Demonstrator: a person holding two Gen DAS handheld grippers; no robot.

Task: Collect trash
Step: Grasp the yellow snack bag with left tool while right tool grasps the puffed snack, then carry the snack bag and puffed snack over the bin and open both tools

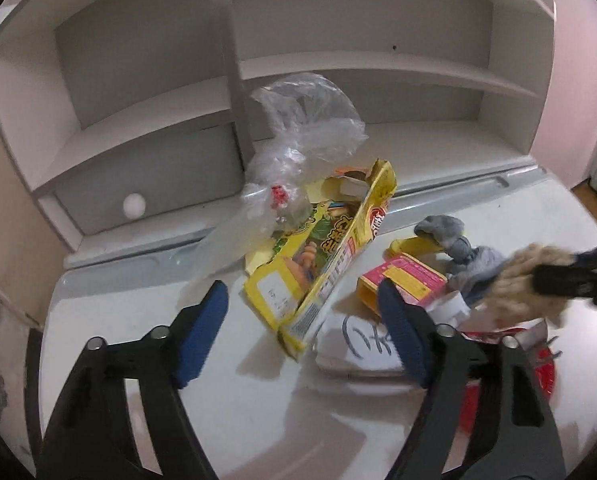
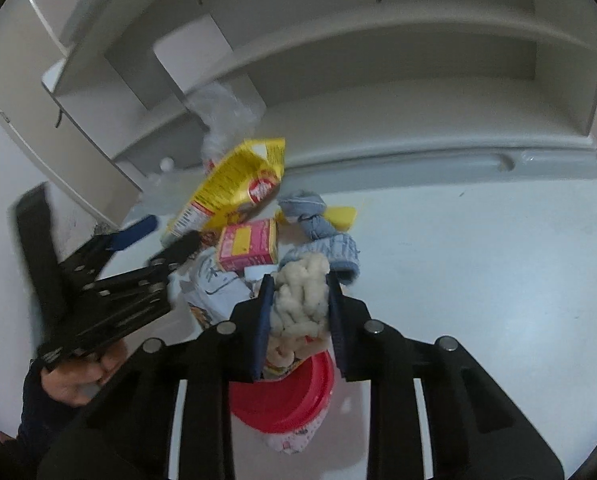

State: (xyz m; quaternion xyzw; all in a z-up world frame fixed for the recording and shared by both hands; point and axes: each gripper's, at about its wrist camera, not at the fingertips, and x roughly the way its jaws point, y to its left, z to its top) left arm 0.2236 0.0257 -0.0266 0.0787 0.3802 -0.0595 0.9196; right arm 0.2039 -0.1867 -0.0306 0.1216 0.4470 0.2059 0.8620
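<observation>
A heap of trash lies on the white desk [image 1: 250, 420]. It holds an open yellow snack box [image 1: 318, 264], a small pink box [image 1: 410, 276], a crumpled clear plastic bag [image 1: 298, 128], a knotted grey cloth [image 1: 458, 248] and a white packet with handwriting [image 1: 358, 348]. My left gripper [image 1: 304, 316] is open; the yellow box's lower end stands between its blue pads, which do not press on it. My right gripper [image 2: 300, 284] is shut on a beige woolly wad [image 2: 302, 300], above a red-lidded cup [image 2: 286, 392]. The left wrist view shows that same wad [image 1: 526, 280] at the right edge.
A white shelf unit [image 1: 138, 120] with a star cut-out stands along the back of the desk, its drawer bearing a round white knob [image 1: 133, 205]. A grey groove [image 2: 418, 160] runs along the desk's rear edge. A hand [image 2: 74, 376] holds the left gripper [image 2: 166, 236].
</observation>
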